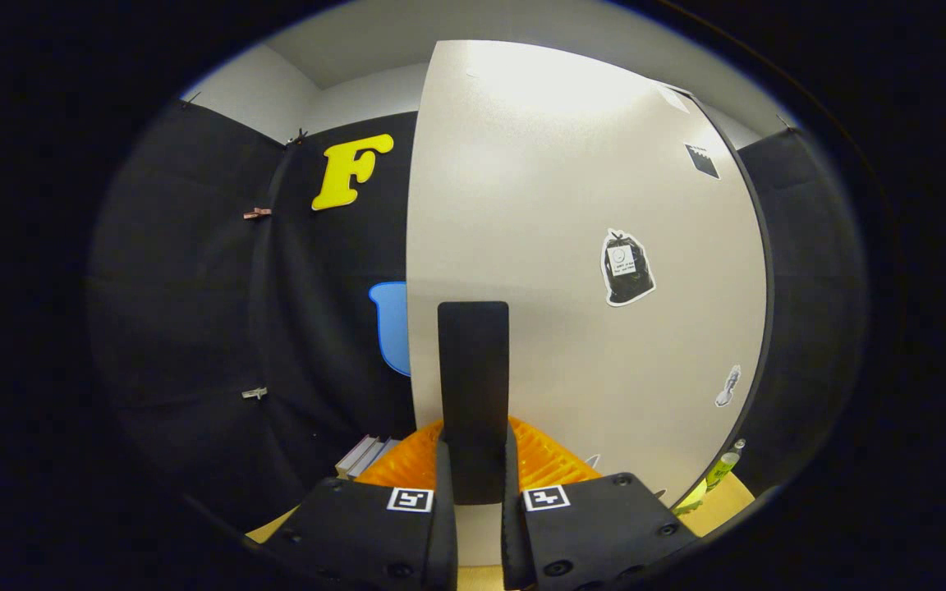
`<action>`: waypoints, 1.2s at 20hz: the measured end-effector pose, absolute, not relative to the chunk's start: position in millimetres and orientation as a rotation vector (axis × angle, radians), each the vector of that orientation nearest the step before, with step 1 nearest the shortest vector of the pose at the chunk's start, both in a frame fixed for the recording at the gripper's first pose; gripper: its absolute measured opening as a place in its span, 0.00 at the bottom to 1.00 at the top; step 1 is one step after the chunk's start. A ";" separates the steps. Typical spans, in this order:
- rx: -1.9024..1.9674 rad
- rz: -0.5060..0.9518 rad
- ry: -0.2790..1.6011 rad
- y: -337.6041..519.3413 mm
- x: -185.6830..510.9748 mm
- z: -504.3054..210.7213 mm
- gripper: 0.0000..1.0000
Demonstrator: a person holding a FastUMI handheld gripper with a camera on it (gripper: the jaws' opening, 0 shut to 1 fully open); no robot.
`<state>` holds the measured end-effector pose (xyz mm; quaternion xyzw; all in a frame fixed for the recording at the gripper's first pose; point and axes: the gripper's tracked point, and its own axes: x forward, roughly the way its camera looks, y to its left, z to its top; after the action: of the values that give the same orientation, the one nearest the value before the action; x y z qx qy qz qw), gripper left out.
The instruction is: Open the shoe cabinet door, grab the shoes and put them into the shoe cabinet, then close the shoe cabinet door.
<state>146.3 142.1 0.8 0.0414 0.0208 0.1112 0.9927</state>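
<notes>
1. Gripper view looks along the two fingers, whose jaws are drawn close and pinch a flat dark handle (473, 394) that stands upright between them.
2. That handle sits on the cabinet door (571, 271), a broad pale panel that rises just ahead of the fingers and leans slightly to the right.
3. On the door's face are a dark sticker (626, 268) near its middle, a small dark square (702, 161) near the top right, and a small grey sticker (728, 387) lower down by the right edge.
4. An orange ribbed basket (543, 460) lies low behind the handle, at the foot of the door.
5. A few books (366, 454) lie just left of the basket.
6. A green bottle (723, 465) stands on the bench (727, 501) past the door's right edge.
7. Black cloth wall (194, 328) hangs to the left, with small clips on it.
</notes>
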 end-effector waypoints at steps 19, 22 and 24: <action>0.124 0.247 0.065 -1.2 -5.2 9.8 0.24; 0.128 0.223 0.062 -36.9 -19.2 10.7 0.24; 0.132 0.197 0.058 -74.1 -36.3 9.2 0.24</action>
<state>-36.3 -74.1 9.2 0.0657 0.0290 0.0981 0.9926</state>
